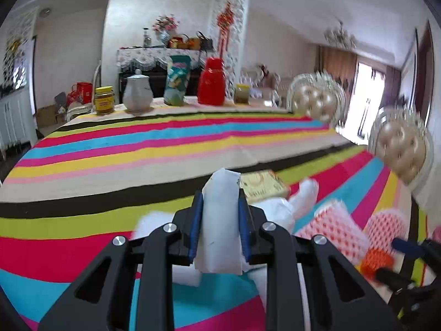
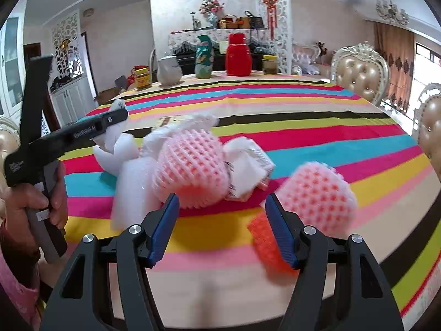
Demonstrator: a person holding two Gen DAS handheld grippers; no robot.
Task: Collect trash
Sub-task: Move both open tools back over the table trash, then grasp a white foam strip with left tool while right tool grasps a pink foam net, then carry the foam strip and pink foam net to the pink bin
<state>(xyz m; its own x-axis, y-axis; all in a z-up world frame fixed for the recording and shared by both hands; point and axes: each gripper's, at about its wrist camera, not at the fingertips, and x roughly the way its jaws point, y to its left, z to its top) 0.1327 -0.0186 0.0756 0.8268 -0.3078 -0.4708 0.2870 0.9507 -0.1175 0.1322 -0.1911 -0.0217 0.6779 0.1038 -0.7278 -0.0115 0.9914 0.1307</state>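
My left gripper [image 1: 220, 209] is shut on a white foam sheet [image 1: 220, 220] and holds it above the striped tablecloth [image 1: 137, 149]. It shows from the side in the right wrist view [image 2: 115, 118], with white foam [image 2: 121, 149] at its tip. My right gripper [image 2: 220, 207] is open and empty, just in front of a pile of trash: a pink foam net [image 2: 193, 165], a second pink net [image 2: 317, 193], an orange net piece [image 2: 261, 237], white foam pieces [image 2: 132, 193] and crumpled white paper [image 2: 248, 162]. A yellow printed box [image 1: 261, 184] lies beyond the left gripper.
At the far table edge stand a yellow-lidded jar [image 2: 142, 77], a white jug [image 2: 168, 70], a green bag [image 2: 204, 56], a red container [image 2: 238, 55] and another jar [image 2: 269, 64]. Padded chairs [image 2: 361, 77] stand at the right side.
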